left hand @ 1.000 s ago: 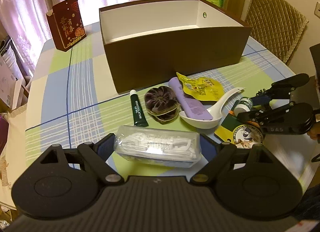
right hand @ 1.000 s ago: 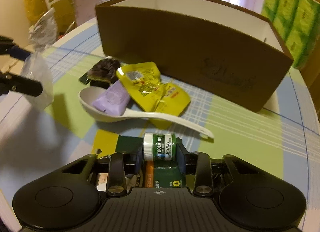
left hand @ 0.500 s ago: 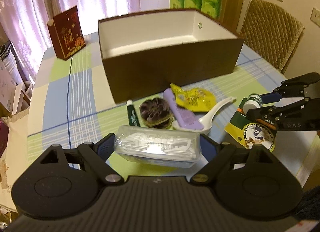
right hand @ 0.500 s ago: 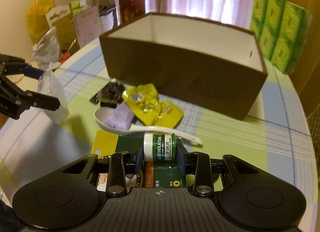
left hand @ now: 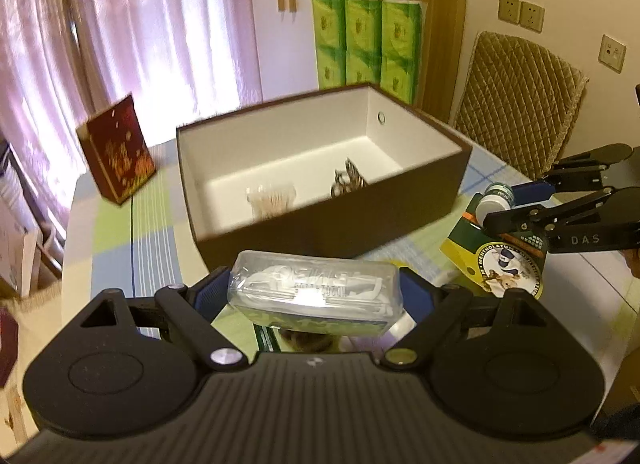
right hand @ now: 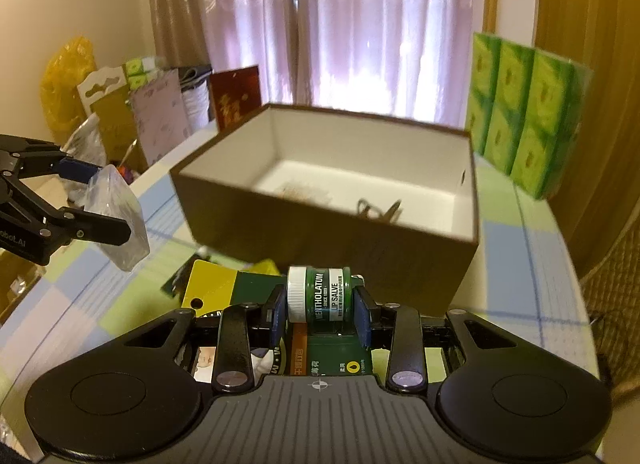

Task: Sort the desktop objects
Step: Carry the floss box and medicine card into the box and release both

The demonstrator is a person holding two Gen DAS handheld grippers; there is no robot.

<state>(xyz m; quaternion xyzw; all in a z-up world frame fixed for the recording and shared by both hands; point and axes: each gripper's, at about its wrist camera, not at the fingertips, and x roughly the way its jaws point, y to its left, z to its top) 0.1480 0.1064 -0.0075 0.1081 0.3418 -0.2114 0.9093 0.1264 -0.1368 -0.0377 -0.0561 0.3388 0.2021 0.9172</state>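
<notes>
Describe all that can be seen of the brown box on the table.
The brown box is a large open rectangle, dark brown outside and white inside, probably cardboard, with a small round hole in one end wall. It stands upright on the checked tablecloth, no lid. Inside lie a pale bundle of thin sticks and a blurred dark metal object. Neither gripper touches it.
</notes>
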